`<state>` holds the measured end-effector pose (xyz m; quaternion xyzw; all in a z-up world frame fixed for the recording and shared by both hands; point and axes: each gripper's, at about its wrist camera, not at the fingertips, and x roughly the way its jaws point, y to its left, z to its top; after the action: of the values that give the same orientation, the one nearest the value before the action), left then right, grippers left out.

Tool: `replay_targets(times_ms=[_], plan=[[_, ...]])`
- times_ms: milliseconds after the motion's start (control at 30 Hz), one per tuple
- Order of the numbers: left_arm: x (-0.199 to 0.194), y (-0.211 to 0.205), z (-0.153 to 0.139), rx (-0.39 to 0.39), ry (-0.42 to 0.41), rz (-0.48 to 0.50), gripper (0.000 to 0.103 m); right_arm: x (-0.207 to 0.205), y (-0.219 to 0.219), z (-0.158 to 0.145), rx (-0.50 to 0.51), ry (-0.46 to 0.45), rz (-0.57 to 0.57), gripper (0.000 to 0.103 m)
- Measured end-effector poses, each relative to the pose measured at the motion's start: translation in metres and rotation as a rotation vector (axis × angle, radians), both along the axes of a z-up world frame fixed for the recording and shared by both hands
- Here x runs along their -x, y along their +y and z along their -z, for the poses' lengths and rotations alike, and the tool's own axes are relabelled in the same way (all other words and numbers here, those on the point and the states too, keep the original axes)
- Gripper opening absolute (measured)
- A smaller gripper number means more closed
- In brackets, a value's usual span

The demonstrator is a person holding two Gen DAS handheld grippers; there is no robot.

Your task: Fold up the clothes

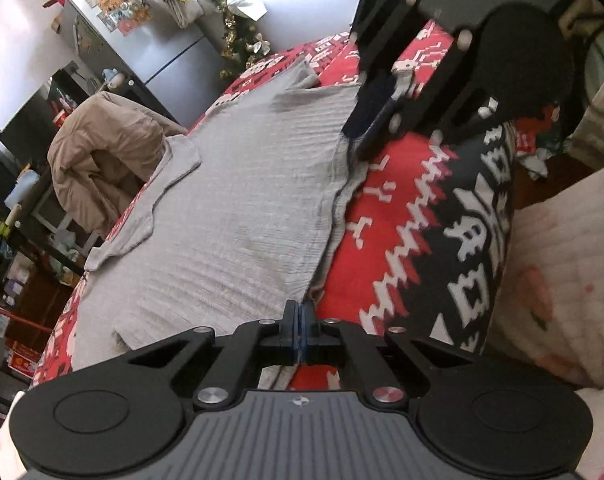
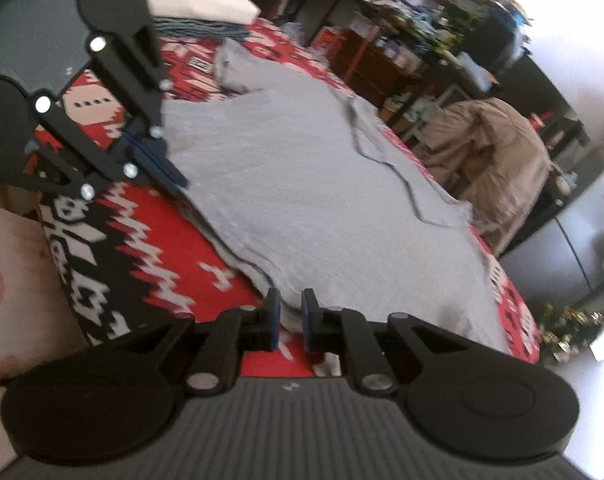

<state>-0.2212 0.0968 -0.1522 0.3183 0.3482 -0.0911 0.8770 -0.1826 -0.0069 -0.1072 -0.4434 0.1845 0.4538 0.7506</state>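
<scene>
A red, white and black patterned blanket (image 1: 401, 216) covers the bed, and the gray shirt (image 1: 238, 216) lies spread flat on it, stretching ahead of both tongs, with its near edge right at their tips.

The left gripper (image 1: 301, 322) has its blue pads pressed together at that edge, apparently pinching a corner of the shirt. The right gripper (image 2: 290, 316) is low at the same edge farther along, its jaws a narrow gap apart with cloth bunched between them; no firm hold shows.

The risk, as I judge it: if only one side has a grip when both lift, the fold goes skewed, and a shallow pinch could slip or catch the blanket beneath.

Both tongs point along the shirt, tilted down toward the bed, well apart.
</scene>
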Motion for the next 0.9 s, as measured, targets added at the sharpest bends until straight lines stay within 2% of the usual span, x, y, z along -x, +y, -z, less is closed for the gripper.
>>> replay_targets(times_ms=[100,167,200,300,367,467,533,567,633,733,900], plan=[[-0.001,-0.002,-0.001,-0.006,-0.011,0.002,0.008,-0.004,-0.007,0.003,0.017,-0.029,0.019,0.026],[0.000,-0.003,-0.002,-0.009,-0.013,0.010,0.012,-0.007,-0.010,0.006,0.029,-0.044,0.028,0.026],[0.000,-0.004,-0.002,-0.012,-0.015,0.013,0.019,-0.009,-0.011,0.008,0.036,-0.052,0.032,0.027],[-0.001,-0.007,-0.002,-0.032,-0.028,0.018,0.031,-0.014,-0.016,0.013,0.054,-0.074,0.045,0.027],[-0.001,-0.009,-0.001,-0.045,-0.035,0.020,0.032,-0.016,-0.011,0.018,0.058,-0.086,0.038,0.026],[-0.006,-0.007,0.000,-0.055,-0.041,0.009,0.031,-0.015,-0.007,0.020,0.048,-0.066,0.033,0.018],[-0.010,-0.005,0.001,-0.061,-0.031,-0.005,0.016,-0.016,-0.006,0.022,0.048,-0.072,0.034,0.007],[-0.011,-0.004,0.003,-0.068,-0.021,0.000,0.004,-0.016,-0.007,0.022,0.046,-0.064,0.036,0.006],[-0.008,-0.003,0.003,-0.081,-0.020,0.038,0.003,-0.018,-0.010,0.021,0.042,-0.054,0.037,0.003],[0.008,-0.005,-0.006,-0.114,-0.057,0.097,0.003,-0.015,-0.017,0.016,0.039,-0.093,0.008,0.002],[0.017,-0.001,0.002,-0.165,-0.006,0.134,0.003,0.000,-0.027,0.017,0.088,-0.140,-0.083,0.001]])
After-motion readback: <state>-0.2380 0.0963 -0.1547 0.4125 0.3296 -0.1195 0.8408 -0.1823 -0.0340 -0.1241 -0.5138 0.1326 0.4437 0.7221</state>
